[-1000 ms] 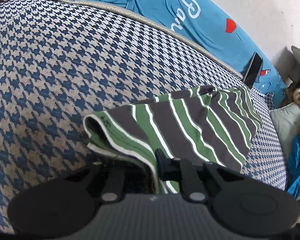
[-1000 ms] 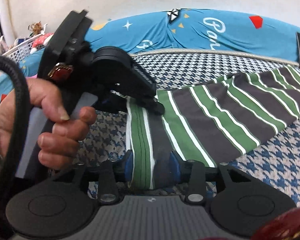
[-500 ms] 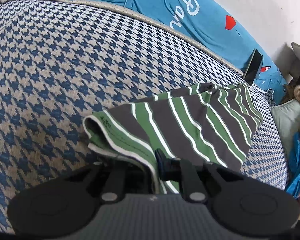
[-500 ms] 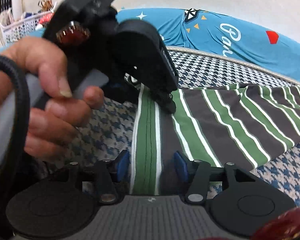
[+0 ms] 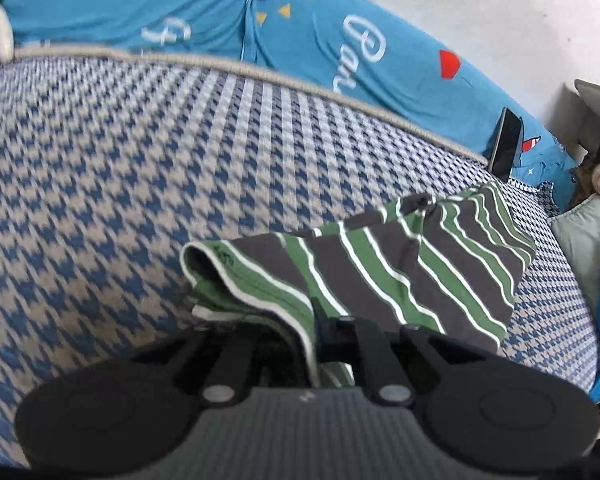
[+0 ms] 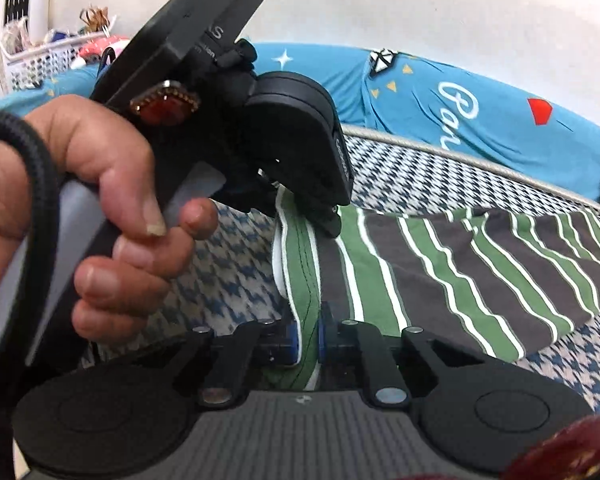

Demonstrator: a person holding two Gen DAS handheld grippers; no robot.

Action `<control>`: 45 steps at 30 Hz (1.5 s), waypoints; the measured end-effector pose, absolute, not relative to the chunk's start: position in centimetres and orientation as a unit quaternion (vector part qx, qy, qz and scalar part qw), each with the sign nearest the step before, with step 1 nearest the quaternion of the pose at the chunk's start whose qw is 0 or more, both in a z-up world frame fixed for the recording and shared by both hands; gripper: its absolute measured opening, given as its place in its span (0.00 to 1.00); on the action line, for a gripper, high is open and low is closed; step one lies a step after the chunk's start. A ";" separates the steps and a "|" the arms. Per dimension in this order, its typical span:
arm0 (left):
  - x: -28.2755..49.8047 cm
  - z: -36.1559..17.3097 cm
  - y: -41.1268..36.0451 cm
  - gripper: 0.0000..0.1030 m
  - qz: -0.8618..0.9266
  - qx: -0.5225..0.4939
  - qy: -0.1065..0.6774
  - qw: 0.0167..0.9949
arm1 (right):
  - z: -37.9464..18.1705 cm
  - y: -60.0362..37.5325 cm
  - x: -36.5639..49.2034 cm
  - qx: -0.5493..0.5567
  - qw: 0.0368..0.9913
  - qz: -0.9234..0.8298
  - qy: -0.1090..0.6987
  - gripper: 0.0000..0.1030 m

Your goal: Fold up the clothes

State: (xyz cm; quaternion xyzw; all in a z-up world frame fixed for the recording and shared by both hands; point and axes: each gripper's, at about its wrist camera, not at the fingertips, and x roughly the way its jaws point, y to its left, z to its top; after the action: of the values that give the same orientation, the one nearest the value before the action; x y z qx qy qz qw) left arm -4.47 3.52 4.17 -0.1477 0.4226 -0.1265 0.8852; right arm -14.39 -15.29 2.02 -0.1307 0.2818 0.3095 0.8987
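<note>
A green, grey and white striped garment [image 5: 420, 280] lies folded on the houndstooth bed cover [image 5: 140, 180]. My left gripper [image 5: 314, 328] is shut on the garment's near hem, where the layers bunch up. In the right wrist view the same garment [image 6: 460, 272] stretches away to the right. My right gripper [image 6: 309, 340] has its blue pads shut on the green hem. The left gripper [image 6: 328, 220], held by a hand [image 6: 112, 208], grips the same edge a little farther along.
Blue printed bedding [image 5: 320, 40] lines the wall behind the bed. A dark phone [image 5: 507, 144] leans against it at the right. A grey pillow [image 5: 584, 240] sits past the right edge. A white basket [image 6: 40, 60] stands at the far left.
My right gripper's blue pads were apart around the hem and have closed onto it. The left gripper kept its hold and its view has tilted up toward the wall.
</note>
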 end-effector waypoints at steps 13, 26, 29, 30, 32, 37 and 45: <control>-2.8 6.6 9.6 0.06 -0.098 -0.121 0.418 0.895 | 3.7 -10.5 -12.3 -0.031 0.865 0.397 0.305 0.11; -1.2 5.1 15.3 0.07 -0.048 -0.078 0.436 0.895 | 2.6 -3.4 -11.6 0.001 0.826 0.461 0.324 0.13; -0.6 4.0 15.7 0.13 -0.033 -0.063 0.449 0.891 | 2.2 -2.4 -10.5 0.000 0.820 0.463 0.337 0.18; -0.5 3.5 15.9 0.16 -0.023 -0.060 0.454 0.889 | 2.0 -2.2 -10.1 0.002 0.818 0.464 0.341 0.19; -0.3 2.8 16.2 0.30 0.005 -0.064 0.461 0.885 | 1.7 -2.0 -9.1 0.002 0.813 0.466 0.349 0.21; -0.5 2.9 17.7 0.46 0.073 -0.081 0.446 0.888 | 1.7 -3.0 -9.1 0.011 0.804 0.476 0.357 0.22; -0.9 3.8 16.7 0.52 0.064 -0.088 0.414 0.904 | 1.9 -6.4 -7.6 0.015 0.841 0.416 0.345 0.22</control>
State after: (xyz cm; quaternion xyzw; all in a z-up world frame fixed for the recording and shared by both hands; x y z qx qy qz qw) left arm -0.91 16.70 3.80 -0.0882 0.4137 0.0639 0.9039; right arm -7.62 -6.44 1.87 0.0154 0.3445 0.4160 0.8414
